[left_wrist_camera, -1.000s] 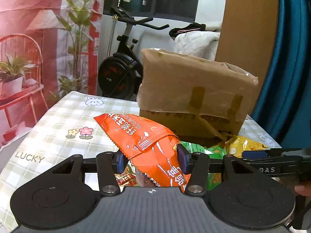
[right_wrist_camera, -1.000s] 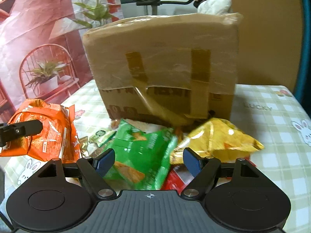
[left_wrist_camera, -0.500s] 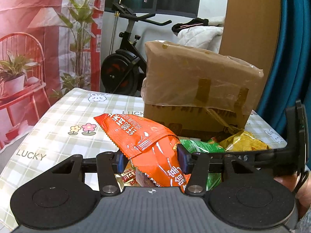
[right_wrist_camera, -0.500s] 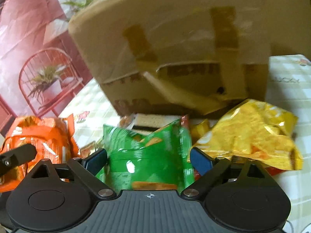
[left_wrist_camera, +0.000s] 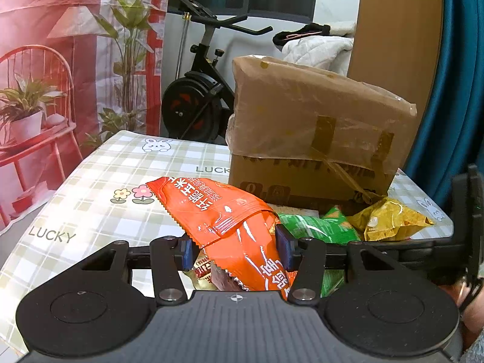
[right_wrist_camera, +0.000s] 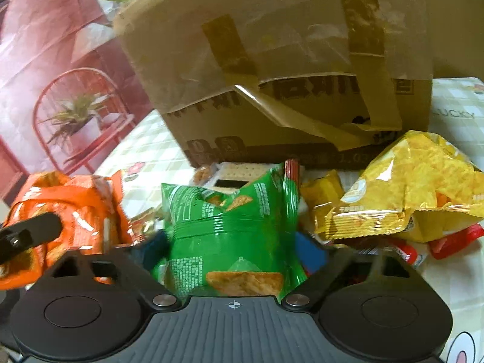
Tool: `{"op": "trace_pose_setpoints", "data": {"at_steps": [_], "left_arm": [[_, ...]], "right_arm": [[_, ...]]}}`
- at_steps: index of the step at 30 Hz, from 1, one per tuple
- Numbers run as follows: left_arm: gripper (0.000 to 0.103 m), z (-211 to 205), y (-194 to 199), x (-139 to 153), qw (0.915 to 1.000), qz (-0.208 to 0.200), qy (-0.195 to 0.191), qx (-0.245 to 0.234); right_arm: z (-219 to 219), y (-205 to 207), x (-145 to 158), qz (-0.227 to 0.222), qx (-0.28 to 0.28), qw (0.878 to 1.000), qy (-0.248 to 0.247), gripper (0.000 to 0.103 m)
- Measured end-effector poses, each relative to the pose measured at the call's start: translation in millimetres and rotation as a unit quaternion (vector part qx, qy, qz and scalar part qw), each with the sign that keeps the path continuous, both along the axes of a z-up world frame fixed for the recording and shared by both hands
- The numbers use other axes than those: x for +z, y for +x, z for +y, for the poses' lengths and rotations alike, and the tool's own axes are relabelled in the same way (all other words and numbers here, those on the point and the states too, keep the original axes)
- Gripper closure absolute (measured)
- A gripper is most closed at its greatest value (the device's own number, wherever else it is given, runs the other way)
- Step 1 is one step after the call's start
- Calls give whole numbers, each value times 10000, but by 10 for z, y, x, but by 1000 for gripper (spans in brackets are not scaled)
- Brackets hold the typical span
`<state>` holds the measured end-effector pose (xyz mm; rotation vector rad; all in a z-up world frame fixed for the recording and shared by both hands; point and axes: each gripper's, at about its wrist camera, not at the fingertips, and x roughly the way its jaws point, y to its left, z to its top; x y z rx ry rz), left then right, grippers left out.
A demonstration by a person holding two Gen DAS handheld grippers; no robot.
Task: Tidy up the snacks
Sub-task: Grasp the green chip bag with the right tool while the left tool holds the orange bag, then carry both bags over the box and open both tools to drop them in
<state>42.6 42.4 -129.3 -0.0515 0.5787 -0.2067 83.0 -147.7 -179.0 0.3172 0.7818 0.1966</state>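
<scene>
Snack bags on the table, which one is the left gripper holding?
The orange bag; it sits pinched in the left gripper, unlike the green bag and yellow bag.

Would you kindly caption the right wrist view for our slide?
Right claw closing around green snack bag before taped cardboard box.

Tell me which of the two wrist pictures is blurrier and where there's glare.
Right wrist view is softer: the blue pads beside the green packet smear. Left wrist view is crisp. Glare streaks the orange packet there, and the yellow bag in the right view.
</scene>
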Motion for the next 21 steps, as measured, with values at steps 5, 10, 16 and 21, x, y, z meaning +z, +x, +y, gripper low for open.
{"op": "trace_pose_setpoints", "data": {"at_steps": [5,10,16,21], "left_arm": [[50,-17,-3,38,10000,-50,-4,13],[50,-32,-6,157,9996,-266,-25,-30],[50,-79,11,370,9979,-628,135,-42],[50,-128,91,637,9940,-1065,222,-93]], "right_arm": [[11,-163,152,-327,68,9993,-143,34],[-26,-317,423,-734,-20,9968,-308,33],[-205,-450,824,-1304,-227,9908,-287,33],[-363,-478,1252,-1933,-298,9799,-393,33]]}}
